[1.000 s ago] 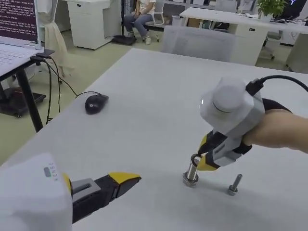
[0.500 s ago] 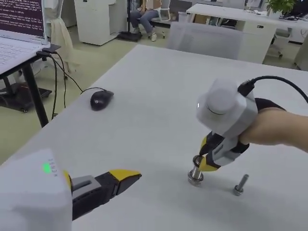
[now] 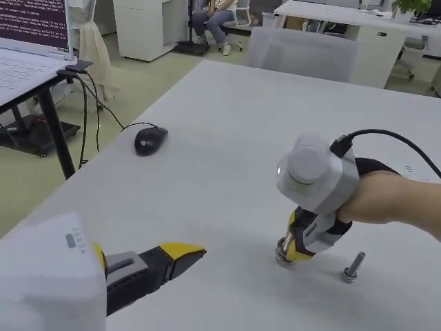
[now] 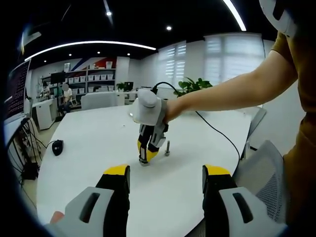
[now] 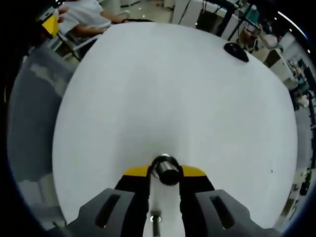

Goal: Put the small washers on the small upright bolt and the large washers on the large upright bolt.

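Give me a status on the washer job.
Done: no washer is discernible on the small bolt. In hand: the right gripper sits low at the large bolt, jaws flanking it; any washer there is hidden. Left: apparently the small bolt's washers; the left gripper hangs open, empty.

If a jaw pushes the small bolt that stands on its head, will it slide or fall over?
Probably it tips: the small bolt is tall and thin on a narrow head. Fallen, it would likely roll on the smooth table. It looks metal, so stiff.
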Tool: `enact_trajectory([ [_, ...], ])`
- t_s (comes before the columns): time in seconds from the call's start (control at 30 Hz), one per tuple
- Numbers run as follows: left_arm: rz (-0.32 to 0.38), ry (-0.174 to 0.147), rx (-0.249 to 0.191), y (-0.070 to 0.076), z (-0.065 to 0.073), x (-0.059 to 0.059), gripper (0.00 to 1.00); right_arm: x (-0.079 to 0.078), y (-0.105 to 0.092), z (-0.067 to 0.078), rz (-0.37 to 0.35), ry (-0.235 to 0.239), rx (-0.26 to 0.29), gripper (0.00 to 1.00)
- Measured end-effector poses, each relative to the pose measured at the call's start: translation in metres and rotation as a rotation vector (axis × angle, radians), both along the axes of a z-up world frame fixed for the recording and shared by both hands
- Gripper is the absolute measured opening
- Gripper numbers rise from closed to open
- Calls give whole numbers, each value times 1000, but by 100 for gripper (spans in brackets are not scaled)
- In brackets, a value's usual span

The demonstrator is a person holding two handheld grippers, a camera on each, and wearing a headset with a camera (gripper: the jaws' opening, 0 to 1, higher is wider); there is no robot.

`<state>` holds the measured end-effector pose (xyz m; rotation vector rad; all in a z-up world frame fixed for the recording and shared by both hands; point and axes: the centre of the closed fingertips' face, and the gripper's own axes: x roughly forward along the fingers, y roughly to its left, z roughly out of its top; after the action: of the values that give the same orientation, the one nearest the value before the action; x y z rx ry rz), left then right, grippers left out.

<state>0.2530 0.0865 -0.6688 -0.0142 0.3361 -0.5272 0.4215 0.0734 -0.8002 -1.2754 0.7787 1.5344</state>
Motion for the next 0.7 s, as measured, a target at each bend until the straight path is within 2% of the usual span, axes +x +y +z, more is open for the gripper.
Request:
enact_trajectory([
  [0.37,-4,8,1,2,-2,3,58,0,-1,-8,-2,15,2,23],
  [0.6,-5,14,1,2,-5,2,58,0,-4,-5,-7,13,33,24],
  [0.7,-8,14,4,2,-5,1,58,-2,-6,0,-28,18,63,24],
])
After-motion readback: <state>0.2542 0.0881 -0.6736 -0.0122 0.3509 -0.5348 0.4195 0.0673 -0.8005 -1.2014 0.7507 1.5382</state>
